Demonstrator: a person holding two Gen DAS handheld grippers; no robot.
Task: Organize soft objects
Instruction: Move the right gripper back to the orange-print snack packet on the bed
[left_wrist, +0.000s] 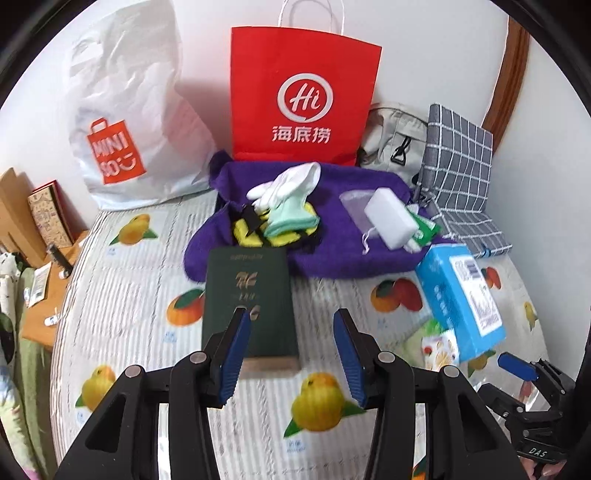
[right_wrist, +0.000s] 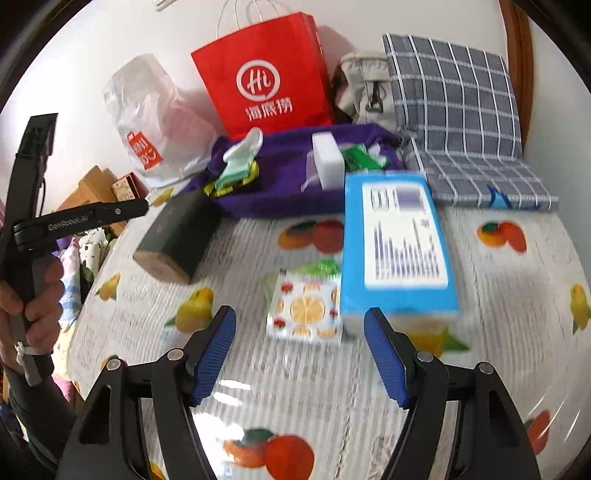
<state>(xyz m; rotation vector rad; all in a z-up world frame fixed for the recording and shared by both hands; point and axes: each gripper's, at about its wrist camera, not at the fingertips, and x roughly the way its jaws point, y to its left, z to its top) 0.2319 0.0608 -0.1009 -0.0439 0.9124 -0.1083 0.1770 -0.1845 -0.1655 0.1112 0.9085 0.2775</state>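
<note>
Fruit-print tablecloth (left_wrist: 122, 295) carries clutter — gloves (left_wrist: 286, 182), sponge (left_wrist: 389, 218) and socks (left_wrist: 291, 221) on a purple towel (left_wrist: 332, 254). Left gripper (left_wrist: 290, 350) and right gripper (right_wrist: 301, 354) hover part-open and empty — seemingly between picks; next, reach one soft item.

My claw pads (left_wrist: 349, 354) are blue. Upper frame: a red paper bag (left_wrist: 303, 92), a purple towel (left_wrist: 332, 254), a grey checked cloth (left_wrist: 460, 155). The table (left_wrist: 140, 280) cover shows orange and yellow fruit.

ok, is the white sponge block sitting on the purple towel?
Yes, the white sponge block lies on the purple towel, beside the green packet.
</note>
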